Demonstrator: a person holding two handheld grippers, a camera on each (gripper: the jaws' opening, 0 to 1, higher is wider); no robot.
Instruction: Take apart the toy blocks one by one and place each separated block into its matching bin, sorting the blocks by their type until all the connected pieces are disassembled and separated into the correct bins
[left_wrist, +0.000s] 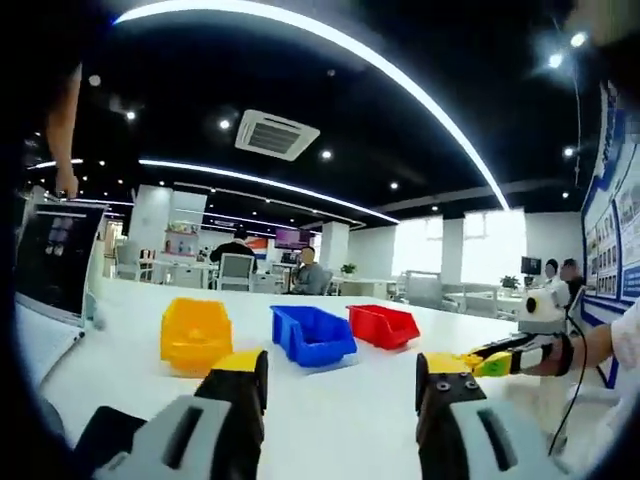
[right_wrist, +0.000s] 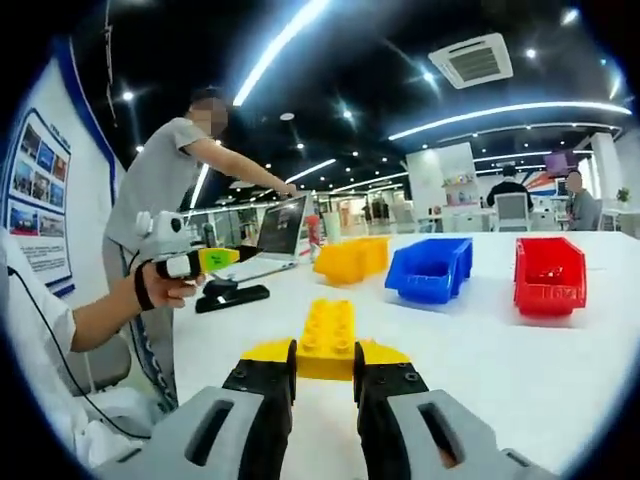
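The left gripper view looks low across the white table (left_wrist: 330, 400) from its near edge, facing the yellow bin (left_wrist: 196, 335), blue bin (left_wrist: 313, 335) and red bin (left_wrist: 383, 325), all at middle distance; the office lies beyond. Its own jaws rise at the bottom, spread apart.

The right gripper view looks along the same table from further right, angled leftward, set very close behind a yellow block (right_wrist: 327, 340) between its jaws. The red bin (right_wrist: 549, 275) stands nearest.

Both views share the three bins, the tabletop and the laptop (right_wrist: 281, 228). The ceiling vent (left_wrist: 276, 134) is probably shared too.
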